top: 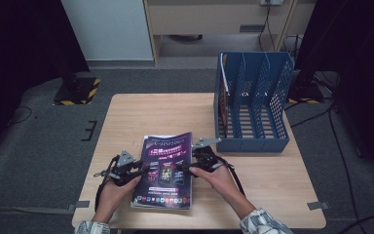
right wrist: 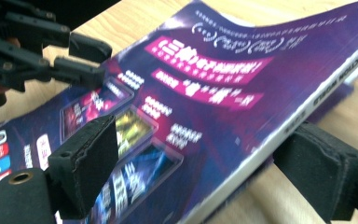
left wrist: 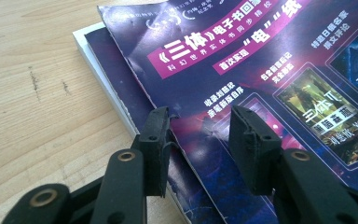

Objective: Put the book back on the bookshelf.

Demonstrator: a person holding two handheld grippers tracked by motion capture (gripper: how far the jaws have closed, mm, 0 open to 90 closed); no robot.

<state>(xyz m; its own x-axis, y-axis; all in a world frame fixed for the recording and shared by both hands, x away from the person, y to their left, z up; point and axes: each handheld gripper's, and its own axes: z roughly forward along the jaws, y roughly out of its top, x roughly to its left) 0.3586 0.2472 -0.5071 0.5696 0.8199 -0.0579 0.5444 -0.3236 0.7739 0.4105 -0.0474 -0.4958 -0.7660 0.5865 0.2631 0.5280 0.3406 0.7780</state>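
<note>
Purple magazine (top: 165,170) cover, magenta banners with white lettering, white page edges. Light wood-grain desk (top: 263,170). Blue slotted file rack (top: 253,102); black jaws.

Two magazines (top: 165,170), one blue file rack (top: 253,102), one wooden table (top: 141,112), two grippers (top: 137,171)

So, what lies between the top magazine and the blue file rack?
In the high view, only bare wooden table lies between the top magazine and the blue file rack.

The purple magazine cover (left wrist: 242,65) reads «三体» and 电子书同步
</note>
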